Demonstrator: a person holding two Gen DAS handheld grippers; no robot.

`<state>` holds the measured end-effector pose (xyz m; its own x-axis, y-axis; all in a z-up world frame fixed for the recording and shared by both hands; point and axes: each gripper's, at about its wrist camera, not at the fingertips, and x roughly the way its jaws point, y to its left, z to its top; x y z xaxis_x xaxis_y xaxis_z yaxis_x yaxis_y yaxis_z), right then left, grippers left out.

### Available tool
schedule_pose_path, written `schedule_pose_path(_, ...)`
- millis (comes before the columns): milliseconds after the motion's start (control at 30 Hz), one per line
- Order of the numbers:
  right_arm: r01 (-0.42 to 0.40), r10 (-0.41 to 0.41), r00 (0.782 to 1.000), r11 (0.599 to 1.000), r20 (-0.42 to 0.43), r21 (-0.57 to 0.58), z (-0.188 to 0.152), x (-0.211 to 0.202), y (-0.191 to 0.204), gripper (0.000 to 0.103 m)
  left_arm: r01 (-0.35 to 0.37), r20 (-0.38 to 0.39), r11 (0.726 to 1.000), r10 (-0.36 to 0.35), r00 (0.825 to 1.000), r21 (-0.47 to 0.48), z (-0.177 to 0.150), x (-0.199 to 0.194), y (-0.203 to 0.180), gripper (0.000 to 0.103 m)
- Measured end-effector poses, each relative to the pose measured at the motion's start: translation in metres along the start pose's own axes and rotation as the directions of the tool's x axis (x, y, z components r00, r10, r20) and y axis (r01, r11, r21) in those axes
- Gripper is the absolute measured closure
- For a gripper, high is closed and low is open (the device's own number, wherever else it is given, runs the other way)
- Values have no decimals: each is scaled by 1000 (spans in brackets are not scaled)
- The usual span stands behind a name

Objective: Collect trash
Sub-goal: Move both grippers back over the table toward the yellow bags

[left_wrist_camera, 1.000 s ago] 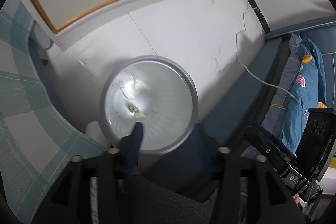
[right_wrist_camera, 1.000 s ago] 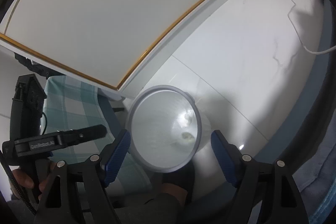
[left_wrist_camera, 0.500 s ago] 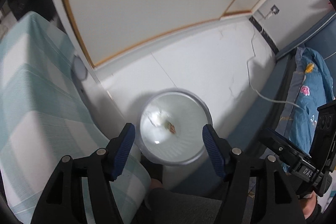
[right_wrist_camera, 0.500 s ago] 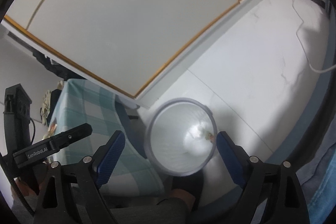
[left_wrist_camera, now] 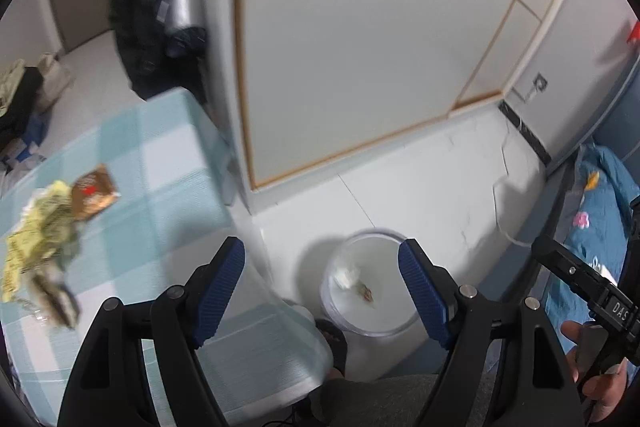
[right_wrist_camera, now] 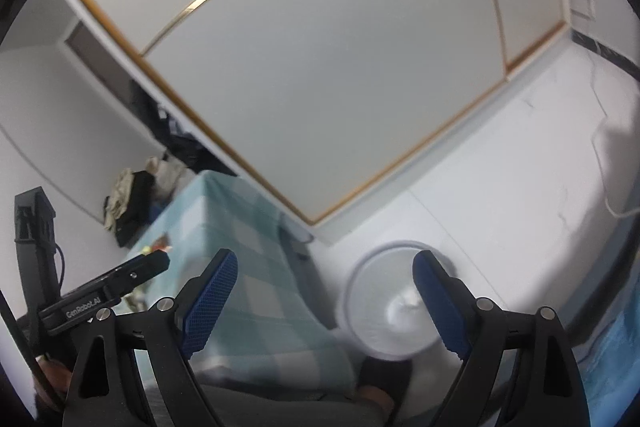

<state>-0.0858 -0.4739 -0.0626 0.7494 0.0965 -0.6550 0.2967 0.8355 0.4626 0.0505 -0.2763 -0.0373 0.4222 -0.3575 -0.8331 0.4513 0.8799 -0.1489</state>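
A white round bin [left_wrist_camera: 372, 291] stands on the floor beside the table, with a white wad and a small brown scrap inside. High above it my left gripper [left_wrist_camera: 322, 285] is opening its jaws, and nothing lies between them. On the checked tablecloth [left_wrist_camera: 152, 203] at the left lie crumpled yellow paper [left_wrist_camera: 38, 235], a brown wrapper [left_wrist_camera: 94, 197] and a dark piece [left_wrist_camera: 56, 301]. In the right wrist view my right gripper [right_wrist_camera: 322, 301] stands open and empty above the bin [right_wrist_camera: 388, 307] and the table edge [right_wrist_camera: 256, 291].
A white wardrobe with gold trim [left_wrist_camera: 360, 67] rises behind the bin. A white cable [left_wrist_camera: 508, 227] runs over the marble floor. A blue flowered quilt [left_wrist_camera: 600, 211] lies at the right. Dark clothes and bags [left_wrist_camera: 160, 7] sit beyond the table. A foot [right_wrist_camera: 380, 375] shows near the bin.
Both grippers have risen away from the bin and tilted up, so the bin looks smaller and the tabletop with its trash has come into view. The left jaws have spread wider.
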Motion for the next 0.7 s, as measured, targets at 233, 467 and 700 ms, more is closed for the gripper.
schedule_pose_path(233,-37,47,996,991,75,-130,8,-26,60,9,-36,85,999,38,996,-24,-5,-36,26,26)
schedule_pose_path(467,-128,145,986,974,85,-185,8,-33,119,6,-43,162,998,51,985,-52,-16,-75,65,26)
schedule_pose_path(700,-218,228,973,950,20,-226,-7,-14,177,3,-46,207,989,75,975,-141,-30,-104,123,26)
